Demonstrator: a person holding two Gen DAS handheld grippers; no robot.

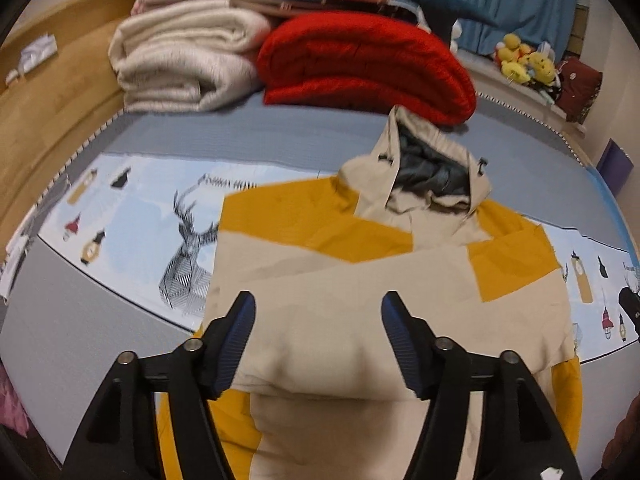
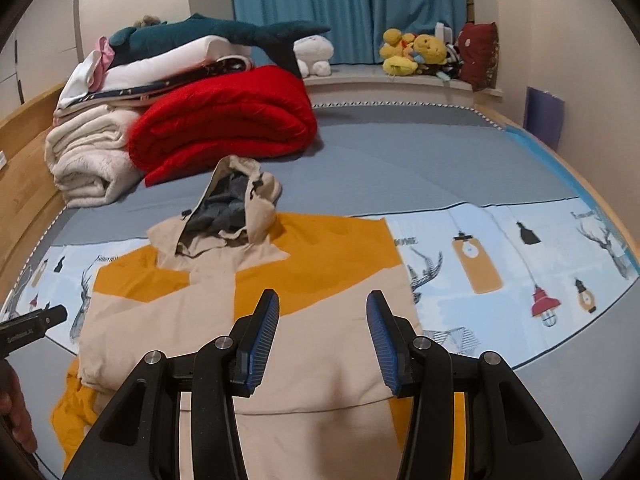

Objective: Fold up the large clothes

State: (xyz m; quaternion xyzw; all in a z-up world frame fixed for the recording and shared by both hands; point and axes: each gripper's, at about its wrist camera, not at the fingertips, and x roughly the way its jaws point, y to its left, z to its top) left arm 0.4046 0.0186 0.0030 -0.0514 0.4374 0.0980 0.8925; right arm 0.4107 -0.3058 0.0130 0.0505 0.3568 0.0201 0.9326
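The printed sheet (image 2: 520, 248) carries small lettering near its deer and lantern drawings, too blurred to read; white print on the left gripper's black body at the left edge of the right wrist view is likewise illegible. The left gripper (image 1: 318, 304) is spread wide, its ribbed blue pads (image 1: 240, 332) hovering over the jacket and gripping nothing. The right gripper (image 2: 323, 304) is equally wide apart and holds nothing. The hooded jacket (image 1: 340, 300), smooth beige cloth with mustard-yellow blocks and a grey-lined hood (image 1: 434, 172), lies partly folded at lower centre of both views. At upper left sit a puffy red quilt (image 2: 228, 120) and a fleecy cream blanket (image 2: 88, 156).
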